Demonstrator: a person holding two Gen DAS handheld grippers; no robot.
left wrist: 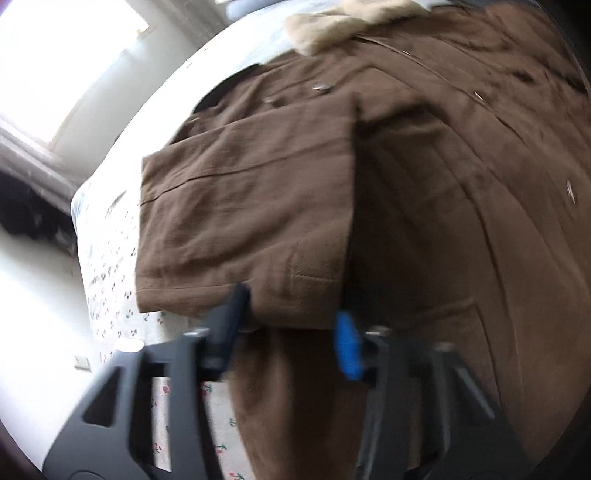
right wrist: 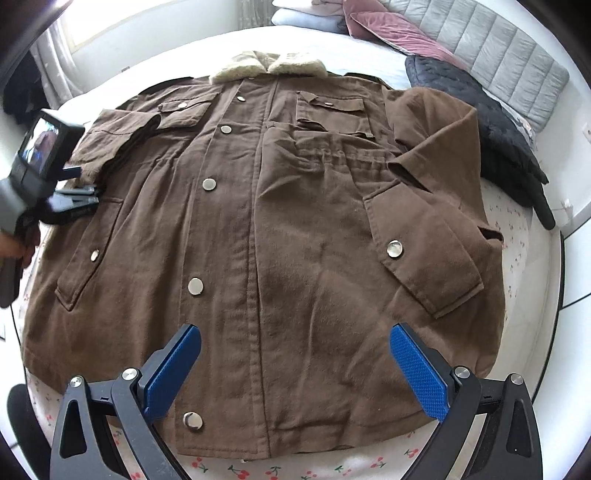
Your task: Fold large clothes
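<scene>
A large brown jacket [right wrist: 280, 229] with a cream fleece collar [right wrist: 258, 66] lies face up on the bed, snaps closed. Its right sleeve [right wrist: 439, 155] is folded in over the body. My right gripper [right wrist: 295, 365] is open above the hem, holding nothing. My left gripper [right wrist: 75, 201] shows at the jacket's left side by the left sleeve [right wrist: 122, 136]. In the left wrist view the left gripper [left wrist: 291, 321] has its jaws apart around the cuff edge of that sleeve [left wrist: 243, 214], which lies across the jacket body [left wrist: 461, 221]. The view is blurred.
The bed has a white sheet with a cherry print [right wrist: 369, 465]. A dark quilted garment [right wrist: 491, 122], pink pillows [right wrist: 399, 33] and a grey headboard [right wrist: 498, 48] lie at the far right. A bright window [left wrist: 55, 66] and floor are to the left.
</scene>
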